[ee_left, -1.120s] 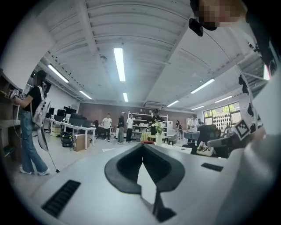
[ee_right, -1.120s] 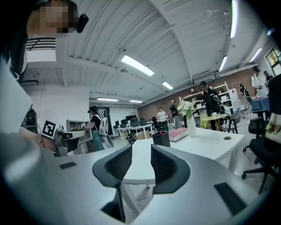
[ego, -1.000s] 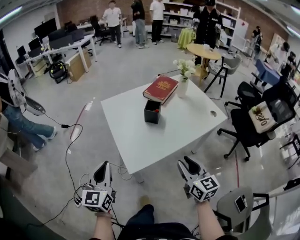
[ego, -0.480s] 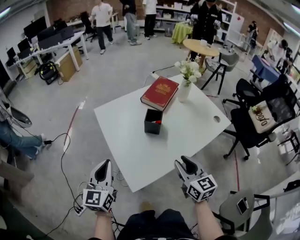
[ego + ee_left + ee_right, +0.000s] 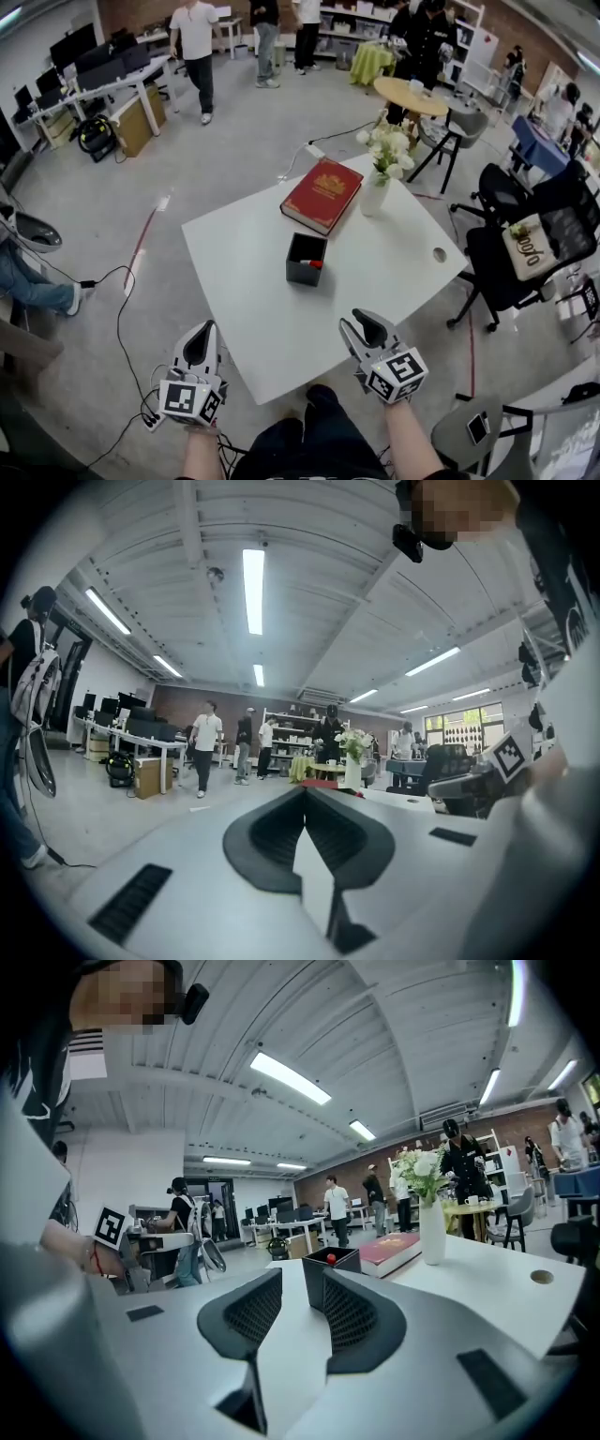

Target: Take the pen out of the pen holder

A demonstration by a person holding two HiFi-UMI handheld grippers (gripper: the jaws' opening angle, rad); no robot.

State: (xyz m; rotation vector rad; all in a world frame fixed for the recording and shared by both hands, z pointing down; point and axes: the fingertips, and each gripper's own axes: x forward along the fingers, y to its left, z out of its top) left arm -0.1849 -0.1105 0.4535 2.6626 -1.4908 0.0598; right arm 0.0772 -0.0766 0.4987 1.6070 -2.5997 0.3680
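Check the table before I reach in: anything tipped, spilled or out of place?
Nothing stands out. The black pen holder stands upright on the white table with the red-tipped pen inside; the red book lies flat beyond it, and the flower vase is upright beside the book.

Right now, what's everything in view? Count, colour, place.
square table: one, white, centre
boxy pen holder: one, black, mid-table
pen: one, red tip, in the holder
hardcover book: one, red, beyond the holder
vase of flowers: one, white, right of the book
round table: one, light wood, background
office chairs: at least two, black, right
people: several, far end
left gripper: shut, empty, left of the table
right gripper: open, empty, near edge
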